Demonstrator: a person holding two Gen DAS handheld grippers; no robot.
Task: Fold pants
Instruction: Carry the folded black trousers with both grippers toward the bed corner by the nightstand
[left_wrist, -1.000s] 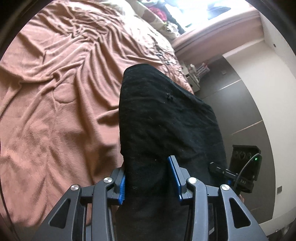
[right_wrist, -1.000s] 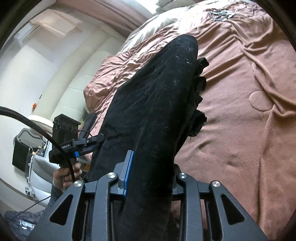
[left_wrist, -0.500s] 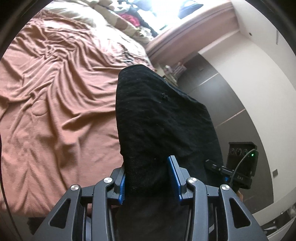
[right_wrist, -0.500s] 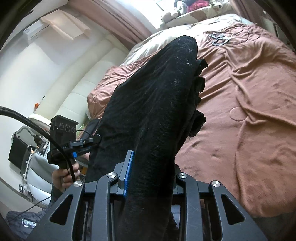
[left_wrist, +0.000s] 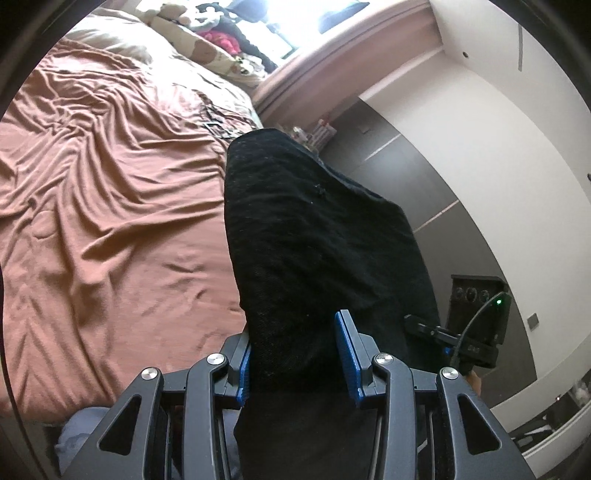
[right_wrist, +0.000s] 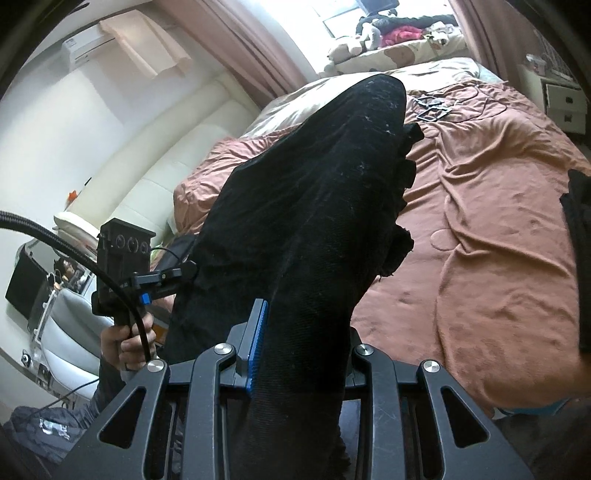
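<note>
Left wrist view: the left gripper (left_wrist: 295, 354) is clamping a thick fold of the black pants (left_wrist: 314, 240), its jaws standing partly apart with the blue pads pressing on the cloth from both sides. The pants are rising from the jaws as a broad dark hump that is hanging in the air above the near edge of the bed (left_wrist: 110, 177) — the cloth is not lying flat on it. The bed is carrying a wrinkled brown blanket, and pillows (left_wrist: 192, 48) are sitting at its far end under a bright window. At the lower right the right gripper's handle (left_wrist: 476, 325) is showing just beside the pants, with a green light lit on it. Right wrist view: the right gripper (right_wrist: 299, 347) is gripping another part of the pants (right_wrist: 314, 206), its jaws standing narrowly apart and filled with cloth; only the left blue pad is visible, the other being covered by the fabric. The pants are arching up and forward from the jaws, with a ragged edge hanging on the right side above the brown blanket (right_wrist: 498, 221). At the left a hand (right_wrist: 125, 339) is holding the left gripper's handle (right_wrist: 122, 266) — a black cable is running past it. A white headboard (right_wrist: 155, 158) is standing behind.
</note>
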